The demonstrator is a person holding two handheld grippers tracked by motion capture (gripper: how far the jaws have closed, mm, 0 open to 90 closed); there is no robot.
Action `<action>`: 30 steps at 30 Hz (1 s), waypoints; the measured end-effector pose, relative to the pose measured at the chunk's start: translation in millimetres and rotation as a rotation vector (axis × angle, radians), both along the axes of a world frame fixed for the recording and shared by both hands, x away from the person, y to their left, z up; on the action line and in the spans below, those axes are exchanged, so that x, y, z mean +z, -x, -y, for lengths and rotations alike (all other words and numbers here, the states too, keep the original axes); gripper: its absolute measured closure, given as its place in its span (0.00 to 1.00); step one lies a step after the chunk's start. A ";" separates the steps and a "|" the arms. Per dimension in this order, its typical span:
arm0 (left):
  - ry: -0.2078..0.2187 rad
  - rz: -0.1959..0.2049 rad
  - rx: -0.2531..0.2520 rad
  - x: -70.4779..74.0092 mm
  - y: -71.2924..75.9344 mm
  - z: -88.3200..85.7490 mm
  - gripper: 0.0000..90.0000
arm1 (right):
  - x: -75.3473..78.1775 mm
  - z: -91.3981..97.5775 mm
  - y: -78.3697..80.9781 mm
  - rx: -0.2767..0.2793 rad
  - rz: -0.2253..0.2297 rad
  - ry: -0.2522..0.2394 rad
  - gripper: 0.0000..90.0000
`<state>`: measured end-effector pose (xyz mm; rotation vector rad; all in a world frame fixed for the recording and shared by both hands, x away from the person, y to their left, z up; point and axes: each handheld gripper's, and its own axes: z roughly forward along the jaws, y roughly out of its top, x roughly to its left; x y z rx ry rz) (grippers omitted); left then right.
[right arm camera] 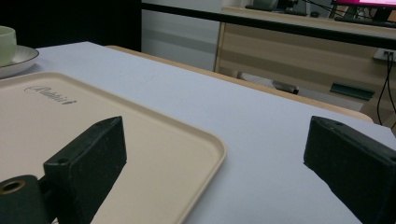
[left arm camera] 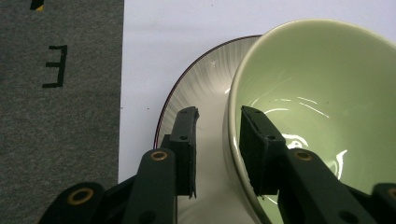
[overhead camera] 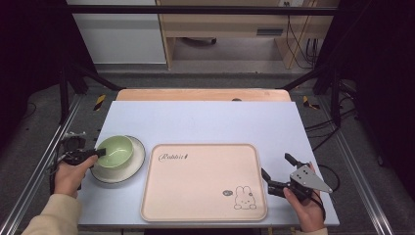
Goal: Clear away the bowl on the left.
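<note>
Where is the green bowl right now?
The green bowl sits on the white plate at the table's left side in the high view, just left of the pink tray. The left tool straddles its rim.

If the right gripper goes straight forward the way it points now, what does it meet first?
Probably the right rim of the beige plastic tray: one jaw of the right gripper is already over the tray, the other over the white table. Depth is unclear.

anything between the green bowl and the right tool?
Yes: in the high view, the beige rabbit tray spans the stretch from green bowl to right tool.
</note>
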<state>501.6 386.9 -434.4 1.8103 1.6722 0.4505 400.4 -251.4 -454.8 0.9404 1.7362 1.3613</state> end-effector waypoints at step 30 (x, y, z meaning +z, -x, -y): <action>0.090 0.044 0.030 9.3 7.6 4.3 0.92 | 0.4 -0.5 0.3 0.002 0.001 0.000 0.07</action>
